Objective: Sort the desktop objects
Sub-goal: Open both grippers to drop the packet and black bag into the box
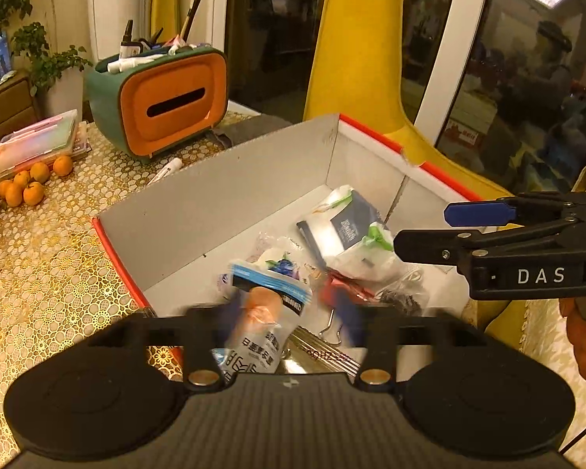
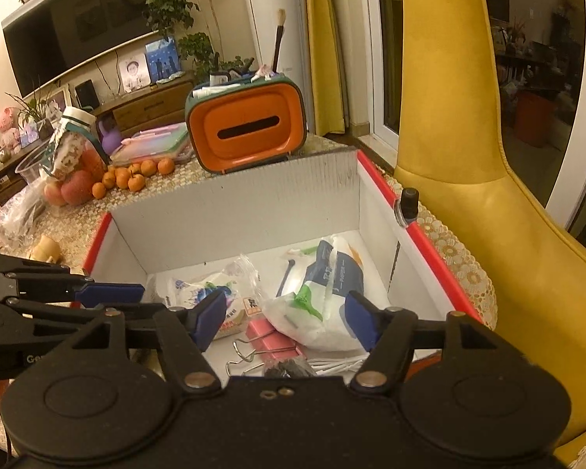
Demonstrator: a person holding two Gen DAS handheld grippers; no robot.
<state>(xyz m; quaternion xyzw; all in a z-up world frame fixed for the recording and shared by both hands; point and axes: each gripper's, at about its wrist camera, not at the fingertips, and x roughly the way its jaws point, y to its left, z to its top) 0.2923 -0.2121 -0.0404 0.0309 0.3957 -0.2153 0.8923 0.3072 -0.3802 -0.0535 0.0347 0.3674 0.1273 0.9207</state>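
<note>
Both my hand-held grippers, left and right, hang released over the red-edged box on the bench. Only the left view shows a blue-topped packet, blurred, between its spread fingers; one pink binder clip lies inside.

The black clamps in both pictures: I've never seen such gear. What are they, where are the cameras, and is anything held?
They are grippers carried by a person, each with a camera looking forward along it. One picture comes from the left gripper, one from the right gripper. Both hang over a red-edged box on the table; in it lie a white bag and a pink clip. Both stand open; a blue-topped packet sits between the left jaws, apparently loose.
</note>
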